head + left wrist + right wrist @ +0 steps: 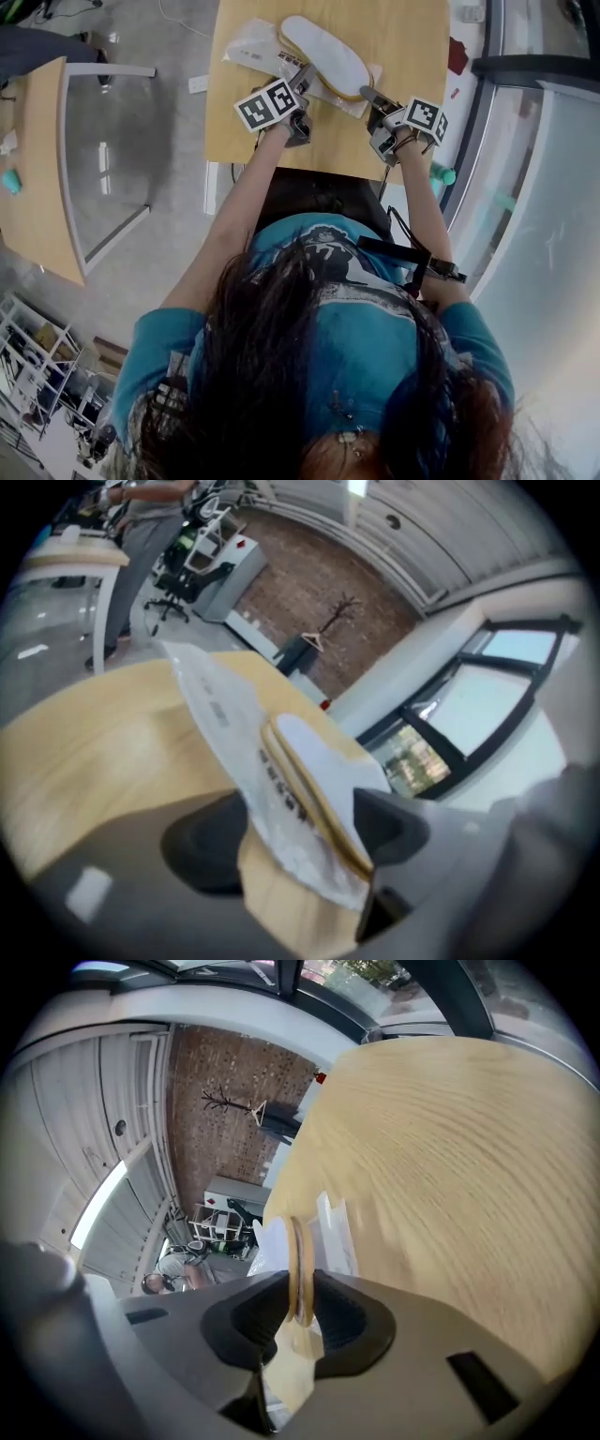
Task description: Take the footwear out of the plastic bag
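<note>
two stacked slippers (328, 58) clamped in the right gripper (300, 1302) for pulling out; left gripper (298, 838) gapes loose around the slippers' plastic bag (220, 714).

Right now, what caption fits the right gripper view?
Right hand-held gripper shut on the slippers, edge-on, over a wooden table.

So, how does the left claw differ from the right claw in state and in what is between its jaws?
The left claw stands wide open, while the right claw is shut. The left claw has the clear plastic bag and the flat white footwear with tan sole lying between its parted jaws; the right claw pinches the footwear's thin edge. Both reach over the light wooden table.
</note>
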`<state>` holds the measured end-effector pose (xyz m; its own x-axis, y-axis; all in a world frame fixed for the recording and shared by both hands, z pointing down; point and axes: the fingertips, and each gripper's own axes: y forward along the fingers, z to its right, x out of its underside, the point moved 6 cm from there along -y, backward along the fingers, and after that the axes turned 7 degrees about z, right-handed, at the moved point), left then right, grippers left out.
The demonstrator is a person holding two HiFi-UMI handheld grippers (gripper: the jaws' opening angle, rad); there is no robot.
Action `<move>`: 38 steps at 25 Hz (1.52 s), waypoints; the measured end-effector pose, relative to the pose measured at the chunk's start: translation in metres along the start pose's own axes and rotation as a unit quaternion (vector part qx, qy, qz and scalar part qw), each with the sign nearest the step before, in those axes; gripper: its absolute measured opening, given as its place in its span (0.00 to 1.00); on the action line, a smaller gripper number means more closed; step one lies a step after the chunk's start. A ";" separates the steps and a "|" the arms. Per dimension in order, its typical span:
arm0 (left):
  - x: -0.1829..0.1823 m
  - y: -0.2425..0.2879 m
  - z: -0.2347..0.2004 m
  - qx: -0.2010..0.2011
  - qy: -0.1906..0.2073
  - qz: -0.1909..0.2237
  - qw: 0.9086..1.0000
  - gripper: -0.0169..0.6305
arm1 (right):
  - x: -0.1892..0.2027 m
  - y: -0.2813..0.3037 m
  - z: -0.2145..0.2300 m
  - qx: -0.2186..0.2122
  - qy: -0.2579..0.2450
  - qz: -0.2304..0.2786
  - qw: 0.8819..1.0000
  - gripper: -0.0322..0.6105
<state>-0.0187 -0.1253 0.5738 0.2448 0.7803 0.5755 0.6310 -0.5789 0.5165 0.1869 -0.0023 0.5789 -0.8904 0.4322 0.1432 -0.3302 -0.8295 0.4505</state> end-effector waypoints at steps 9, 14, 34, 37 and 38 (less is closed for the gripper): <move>-0.003 -0.051 0.007 0.037 0.036 0.017 0.998 0.55 | -0.003 -0.018 -0.016 0.078 -0.166 -0.017 0.983 0.38; 0.006 -0.085 0.025 0.074 0.082 0.030 0.993 0.55 | -0.008 -0.041 -0.040 0.082 -0.250 0.015 0.965 0.38; 0.008 -0.199 0.037 0.123 0.222 0.110 0.961 0.03 | 0.121 -0.054 -0.109 -0.043 -0.321 0.005 0.946 0.14; 0.012 -0.241 0.017 0.141 0.231 0.095 0.958 0.03 | 0.160 -0.064 -0.117 -0.039 -0.309 0.033 0.950 0.11; 0.013 -0.256 0.008 0.145 0.235 0.090 0.957 0.03 | 0.172 -0.068 -0.119 -0.040 -0.300 0.046 0.952 0.11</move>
<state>-0.1709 0.0353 0.4442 0.0532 0.4411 0.8959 0.8041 -0.5509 0.2235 0.0189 0.0866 0.4682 -0.5852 0.4600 0.6678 -0.3030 -0.8879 0.3460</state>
